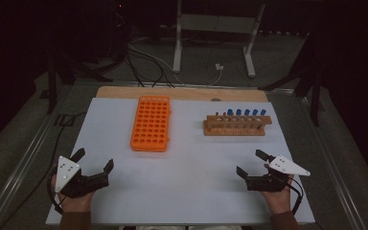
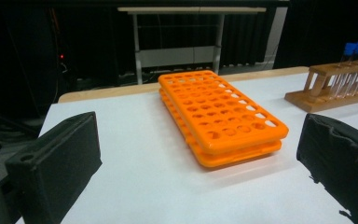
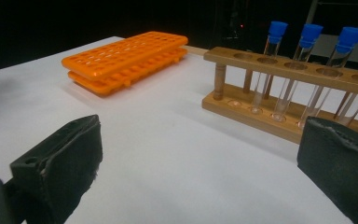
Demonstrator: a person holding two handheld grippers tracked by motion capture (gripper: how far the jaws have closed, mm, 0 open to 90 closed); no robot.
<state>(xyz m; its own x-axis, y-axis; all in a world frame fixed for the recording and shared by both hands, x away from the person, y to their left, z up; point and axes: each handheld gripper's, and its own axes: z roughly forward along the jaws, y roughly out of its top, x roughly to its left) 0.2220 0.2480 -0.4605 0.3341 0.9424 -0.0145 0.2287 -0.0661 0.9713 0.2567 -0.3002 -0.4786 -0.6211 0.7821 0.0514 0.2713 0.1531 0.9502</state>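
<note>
You hold both grippers low at the near edge of the table, well apart, forearms coming in from below. Your left gripper (image 1: 94,160) points forward and slightly inward, its jaws spread wide with nothing between them. Your right gripper (image 1: 251,163) mirrors it, angled inward too, jaws just as wide and empty. Each hand (image 1: 74,200) wraps its gripper's handle from behind.
</note>
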